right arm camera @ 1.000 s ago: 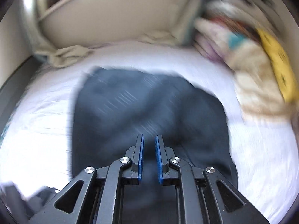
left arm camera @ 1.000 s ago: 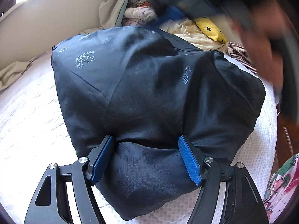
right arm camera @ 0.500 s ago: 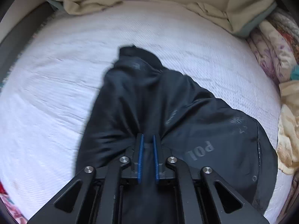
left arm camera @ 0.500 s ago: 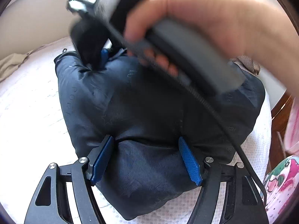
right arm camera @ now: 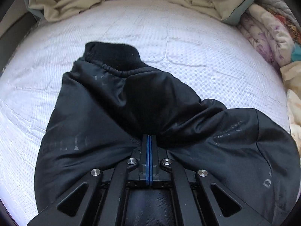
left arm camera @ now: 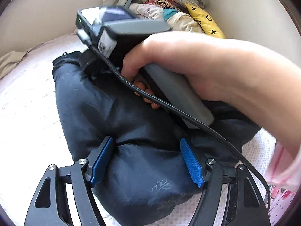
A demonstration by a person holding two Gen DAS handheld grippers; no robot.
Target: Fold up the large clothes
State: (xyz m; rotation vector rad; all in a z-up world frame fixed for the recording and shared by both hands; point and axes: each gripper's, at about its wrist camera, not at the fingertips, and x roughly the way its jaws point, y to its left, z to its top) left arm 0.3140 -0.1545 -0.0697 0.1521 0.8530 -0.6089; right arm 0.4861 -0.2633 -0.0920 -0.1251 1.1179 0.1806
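A dark navy padded jacket (left arm camera: 120,120) lies bunched on the white bed. My left gripper (left arm camera: 148,160) is open, its blue pads set wide on either side of a thick fold at the jacket's near end, pressing on it. In the right wrist view, my right gripper (right arm camera: 149,141) is shut, pads together, with jacket fabric (right arm camera: 116,116) bunched at its tip; a ribbed cuff (right arm camera: 112,56) points away from me. The left wrist view shows the right gripper's body and the hand holding it (left arm camera: 188,69) over the jacket's far part.
The white textured mattress (right arm camera: 169,43) surrounds the jacket. A beige sheet (right arm camera: 62,9) is crumpled along the headboard. A pile of folded quilts and a yellow pillow (left arm camera: 205,22) sits at the back right. A pink patterned cloth (left arm camera: 282,192) lies at the right edge.
The right gripper swung in over the jacket, lowered onto it and closed from slightly open to shut. The jacket is bunched narrower. The left gripper has stayed in place.
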